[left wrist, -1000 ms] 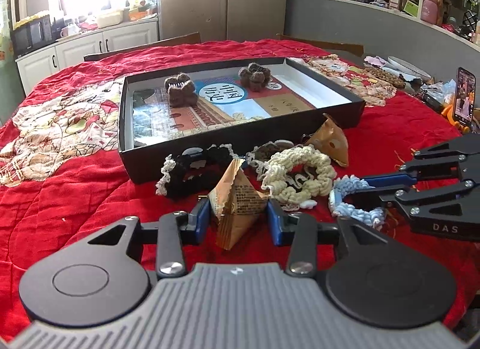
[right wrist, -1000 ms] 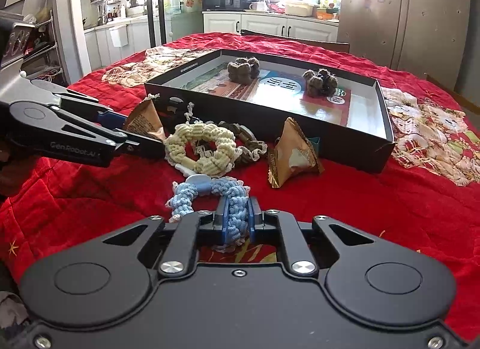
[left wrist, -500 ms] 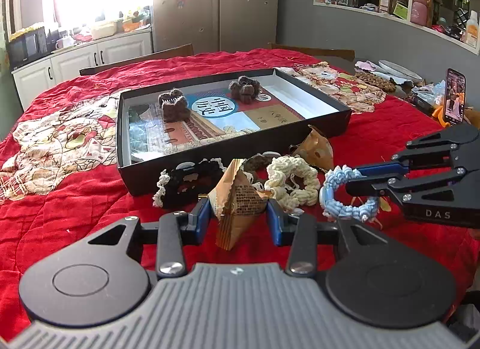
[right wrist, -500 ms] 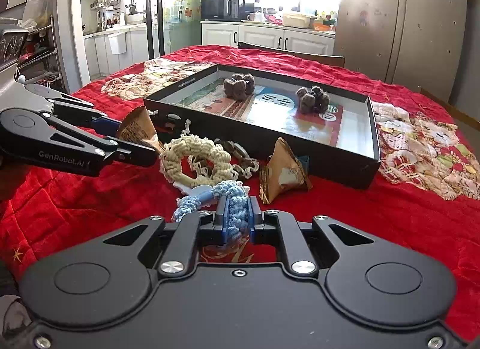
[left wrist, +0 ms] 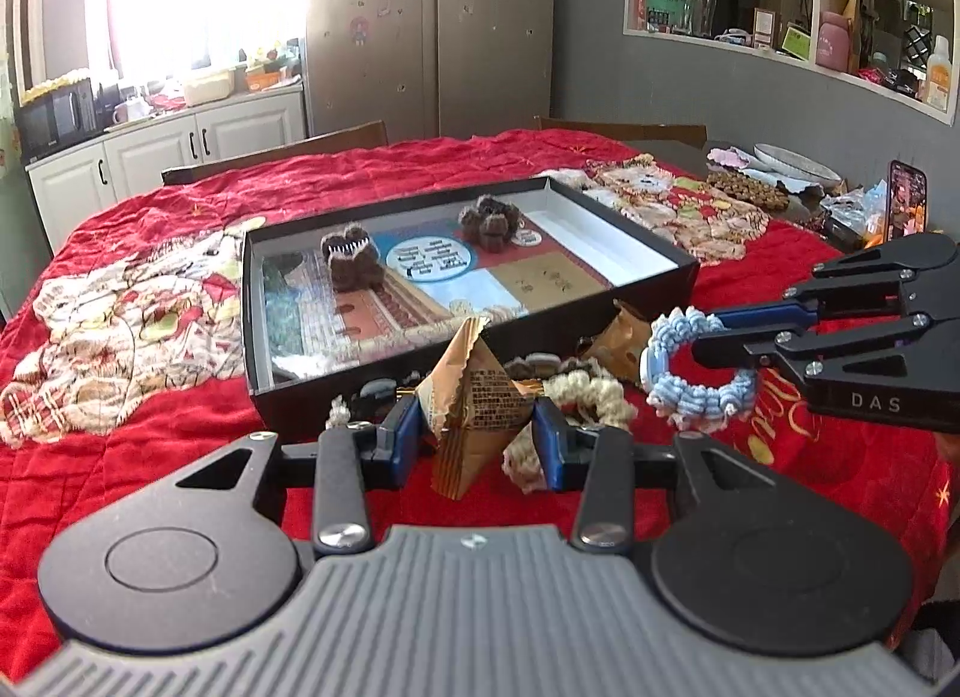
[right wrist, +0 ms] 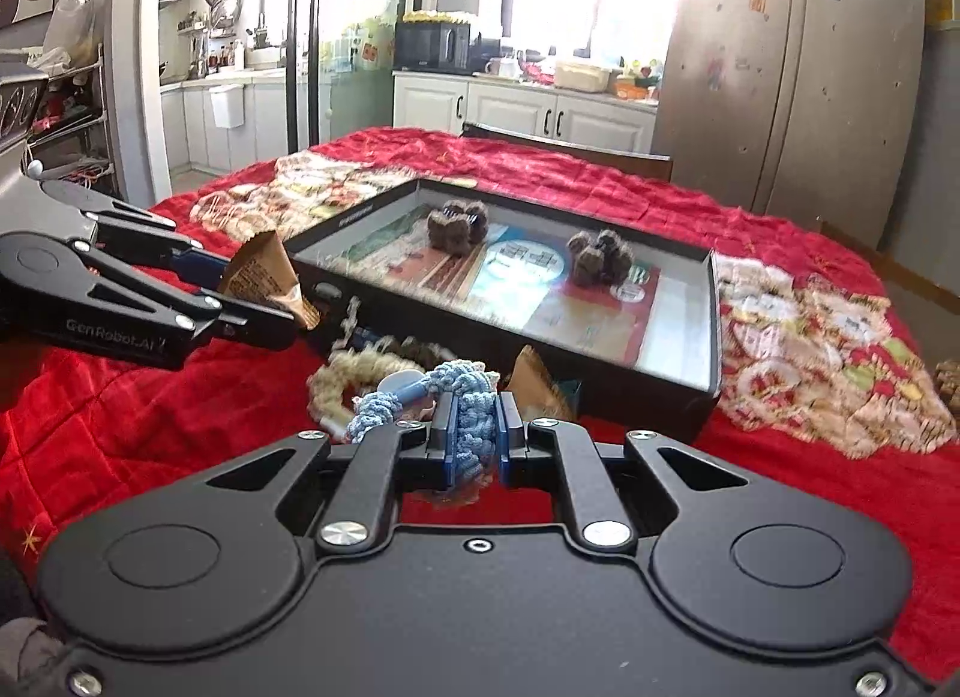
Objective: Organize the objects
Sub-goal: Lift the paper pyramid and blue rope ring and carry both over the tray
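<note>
The brown paper packet (left wrist: 474, 397) is pinched in the left gripper (left wrist: 474, 433), off the red-covered desk (left wrist: 150, 445). The right gripper (right wrist: 473, 445) fingers are clamped on a blue crochet ring (right wrist: 456, 397), also lifted. Behind them sits the black box (left wrist: 654, 301) with two brown fuzzy things (left wrist: 351, 262) inside.

The quilted red cloth (left wrist: 180, 457) is matt and stitched. The black box (left wrist: 636, 223) holds a glossy printed sheet and fuzzy brown pompoms (right wrist: 600, 256). The blue ring (left wrist: 690, 373) is knotted cord; the packet (left wrist: 474, 397) is crinkled paper.
</note>
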{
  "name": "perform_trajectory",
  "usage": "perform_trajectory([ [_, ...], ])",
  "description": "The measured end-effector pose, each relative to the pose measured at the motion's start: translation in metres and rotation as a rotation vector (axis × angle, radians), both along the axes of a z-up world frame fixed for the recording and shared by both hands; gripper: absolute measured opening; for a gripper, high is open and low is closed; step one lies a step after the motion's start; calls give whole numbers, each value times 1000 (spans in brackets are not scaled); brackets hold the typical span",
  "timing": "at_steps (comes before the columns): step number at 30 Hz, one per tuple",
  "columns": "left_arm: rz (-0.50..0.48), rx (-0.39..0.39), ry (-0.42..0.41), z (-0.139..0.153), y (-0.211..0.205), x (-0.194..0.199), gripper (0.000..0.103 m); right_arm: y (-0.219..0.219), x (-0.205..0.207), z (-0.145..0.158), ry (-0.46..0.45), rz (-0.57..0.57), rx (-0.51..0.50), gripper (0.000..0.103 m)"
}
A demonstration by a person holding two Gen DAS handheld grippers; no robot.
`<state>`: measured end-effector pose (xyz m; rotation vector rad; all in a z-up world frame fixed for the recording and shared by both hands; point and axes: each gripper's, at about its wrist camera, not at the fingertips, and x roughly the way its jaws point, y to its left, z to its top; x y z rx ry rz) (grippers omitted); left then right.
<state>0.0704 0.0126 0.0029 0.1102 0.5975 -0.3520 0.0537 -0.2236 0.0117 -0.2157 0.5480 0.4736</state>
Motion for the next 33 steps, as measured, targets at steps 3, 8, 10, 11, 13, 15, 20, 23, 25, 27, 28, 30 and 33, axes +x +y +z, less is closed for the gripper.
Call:
perform_trajectory([
  [3, -4, -3, -12, 4, -1, 5, 44, -3, 5, 7, -21, -14, 6, 12],
  [8, -11, -10, -27, 10, -4, 13, 44, -7, 12, 17, -45, -38, 13, 12],
  [10, -12, -15, -26, 12, -5, 18, 44, -9, 15, 20, -51, -46, 16, 12],
  [11, -13, -16, -27, 13, -6, 19, 44, -9, 17, 21, -54, -50, 15, 12],
  [13, -9, -15, -37, 15, -7, 23, 44, -10, 22, 23, -60, -58, 14, 12],
  [15, -6, -18, -47, 18, -8, 27, 44, -11, 27, 25, -68, -68, 16, 12],
  [20, 6, -27, -51, 23, -11, 41, 44, -16, 41, 30, -79, -97, 26, 12],
  [23, 16, -14, -57, 23, -14, 49, 44, -19, 52, 32, -72, -113, 39, 12],
  [25, 25, -10, -55, 22, -15, 55, 44, -20, 58, 34, -71, -121, 41, 12],
  [27, 32, -14, -49, 22, -15, 62, 44, -20, 63, 35, -76, -128, 36, 12],
  [28, 35, -16, -45, 21, -15, 65, 44, -19, 66, 36, -78, -131, 34, 12],
  [30, 46, -15, -42, 21, -15, 72, 44, -19, 72, 37, -82, -140, 33, 12],
  [33, 64, -1, -44, 19, -16, 81, 44, -19, 82, 38, -89, -157, 30, 12],
])
